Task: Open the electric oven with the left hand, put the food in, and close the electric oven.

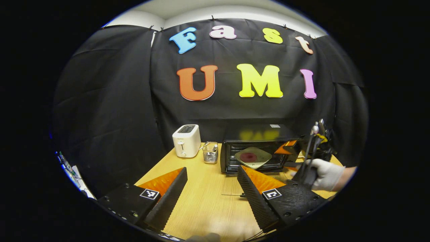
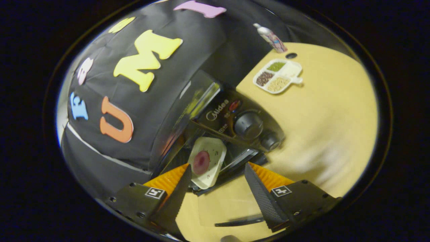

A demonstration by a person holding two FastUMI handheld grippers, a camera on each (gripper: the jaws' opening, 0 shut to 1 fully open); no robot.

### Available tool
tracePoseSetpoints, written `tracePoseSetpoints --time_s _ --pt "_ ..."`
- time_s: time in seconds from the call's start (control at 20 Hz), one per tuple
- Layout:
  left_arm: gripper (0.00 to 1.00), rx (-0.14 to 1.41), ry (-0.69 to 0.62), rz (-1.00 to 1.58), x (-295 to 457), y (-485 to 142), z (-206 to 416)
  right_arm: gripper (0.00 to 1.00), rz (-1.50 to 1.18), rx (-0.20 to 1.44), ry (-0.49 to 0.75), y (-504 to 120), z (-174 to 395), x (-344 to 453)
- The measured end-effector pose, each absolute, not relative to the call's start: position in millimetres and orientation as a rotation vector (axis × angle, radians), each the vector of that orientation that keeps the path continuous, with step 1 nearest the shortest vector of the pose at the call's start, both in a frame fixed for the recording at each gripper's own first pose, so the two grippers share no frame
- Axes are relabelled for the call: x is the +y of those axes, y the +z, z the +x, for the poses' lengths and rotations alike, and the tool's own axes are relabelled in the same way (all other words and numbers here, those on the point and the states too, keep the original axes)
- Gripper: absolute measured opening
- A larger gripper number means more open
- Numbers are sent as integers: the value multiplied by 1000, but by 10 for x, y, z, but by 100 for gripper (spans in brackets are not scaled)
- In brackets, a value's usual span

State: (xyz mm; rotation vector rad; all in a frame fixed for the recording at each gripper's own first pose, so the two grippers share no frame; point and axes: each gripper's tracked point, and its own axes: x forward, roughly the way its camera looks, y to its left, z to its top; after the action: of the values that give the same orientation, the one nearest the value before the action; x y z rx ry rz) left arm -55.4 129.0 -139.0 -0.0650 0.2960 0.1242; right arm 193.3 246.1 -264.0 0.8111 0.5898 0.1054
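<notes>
The black electric oven (image 1: 258,134) stands at the back of the wooden table, its glass door (image 2: 225,205) folded down flat, handle toward me. A pale plate (image 1: 252,157) with a dark red round piece of food (image 2: 201,162) lies inside the oven's mouth. My right gripper (image 2: 218,188), held by a gloved hand (image 1: 324,173), is open just in front of the plate, its fingers apart on either side and not pressing on it. My left gripper (image 1: 211,168) is open over the table, well short of the oven, with nothing between its fingers.
A white toaster (image 1: 186,140) and a small wire basket (image 1: 210,152) stand left of the oven. To the right of the oven's knobs (image 2: 248,124) lie a divided tray of grains (image 2: 278,75) and a bottle (image 2: 272,37). The table (image 1: 201,201) shows bare wood in front.
</notes>
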Motion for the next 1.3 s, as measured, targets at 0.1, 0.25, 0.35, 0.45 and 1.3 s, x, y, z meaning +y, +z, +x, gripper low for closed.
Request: tracePoseSetpoints --time_s 0.1,0.25,0.35,0.45,1.3 --pt "95 320 83 -80 1181 -1593 -486 94 656 569 89 -2577 1637 2122" --pt "95 365 15 -107 937 -1958 -439 94 477 504 32 -2400 1275 1612" --pt "96 406 -18 -111 792 -2213 -437 94 356 450 -11 -2214 1083 1311" --pt "95 450 -40 -94 659 -2468 -414 94 283 394 -30 -1965 871 1136" --pt "98 621 -187 -17 -241 -3621 -69 96 86 331 -230 -1507 -376 289"
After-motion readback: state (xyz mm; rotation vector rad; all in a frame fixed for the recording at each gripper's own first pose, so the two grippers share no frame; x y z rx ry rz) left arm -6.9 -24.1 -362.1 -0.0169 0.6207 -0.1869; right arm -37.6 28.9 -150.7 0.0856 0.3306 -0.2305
